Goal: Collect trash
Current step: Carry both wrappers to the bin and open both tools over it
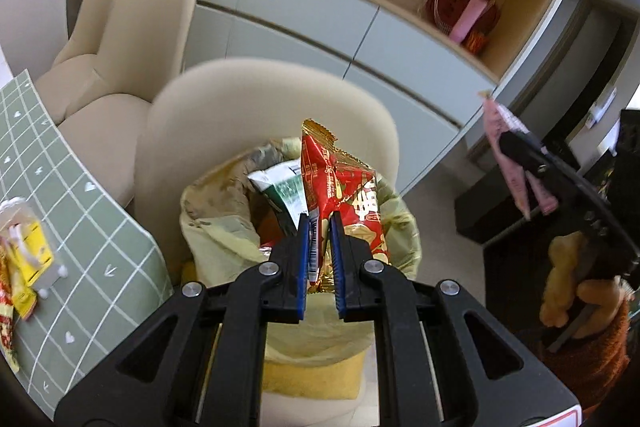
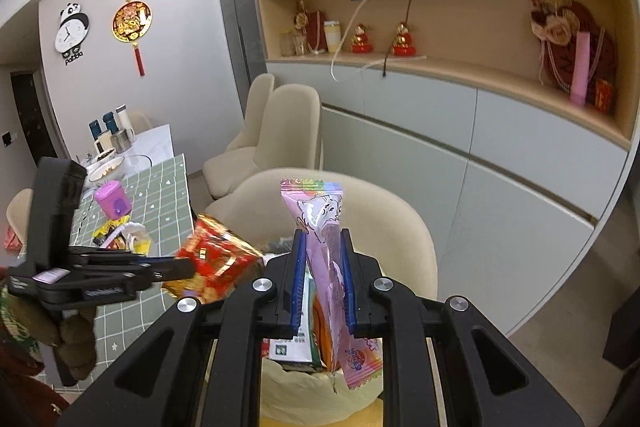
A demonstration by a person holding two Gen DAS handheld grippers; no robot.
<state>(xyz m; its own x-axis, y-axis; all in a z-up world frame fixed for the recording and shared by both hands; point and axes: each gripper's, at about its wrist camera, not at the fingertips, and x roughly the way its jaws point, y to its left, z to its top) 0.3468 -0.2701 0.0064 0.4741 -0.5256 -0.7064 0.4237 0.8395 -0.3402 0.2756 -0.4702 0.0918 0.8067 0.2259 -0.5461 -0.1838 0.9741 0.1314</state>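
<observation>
The left tool (image 1: 320,227) was clenched on a red snack wrapper (image 1: 340,187), held over the lined trash bin (image 1: 224,227) beside a beige chair (image 1: 224,115). The right tool (image 2: 323,243) gripped a pink wrapper (image 2: 324,223) above the same bin. More wrappers (image 1: 24,267) lay at the tabletop (image 1: 100,227) edge.

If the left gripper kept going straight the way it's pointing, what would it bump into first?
Probably the rubbish already piled in the yellow-lined trash bin, just beyond the red snack wrapper held by the left gripper; depth is unclear.
</observation>
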